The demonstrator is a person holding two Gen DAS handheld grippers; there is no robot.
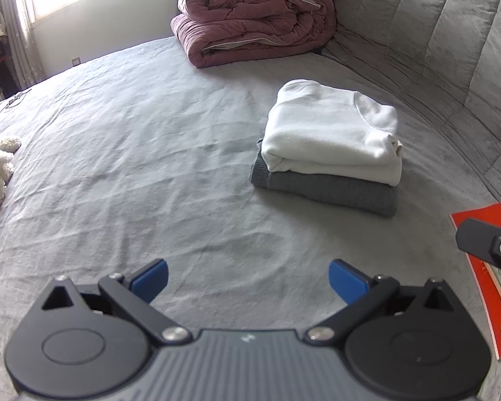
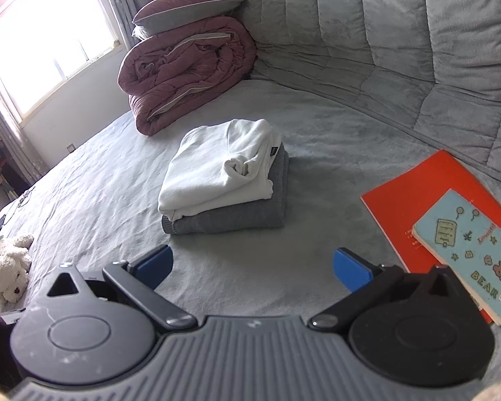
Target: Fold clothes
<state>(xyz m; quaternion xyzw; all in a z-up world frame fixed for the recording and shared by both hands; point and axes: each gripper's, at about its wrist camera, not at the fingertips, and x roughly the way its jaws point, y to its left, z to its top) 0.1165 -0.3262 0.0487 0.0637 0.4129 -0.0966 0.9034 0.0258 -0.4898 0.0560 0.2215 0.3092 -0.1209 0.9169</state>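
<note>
Left tongs [image 1: 247, 280] and right tongs [image 2: 252, 269] gape apart, empty; white garment [image 2: 217, 173] folded atop grey garment [image 2: 230, 217].

A folded white sweatshirt [image 2: 217, 173] lies squarely stacked on a folded grey knit sweater [image 2: 230, 217], in front of the rolled maroon duvet [image 2: 187, 73].

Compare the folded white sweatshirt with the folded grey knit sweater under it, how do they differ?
The folded white sweatshirt lies on top; the folded grey knit sweater lies beneath it, on the grey bedsheet. The white one looks smooth and fleecy, the grey one ribbed. The white one shows almost fully; of the grey one only the edges show. Both are folded into similar rectangles in one stack, untouched by either gripper.
</note>
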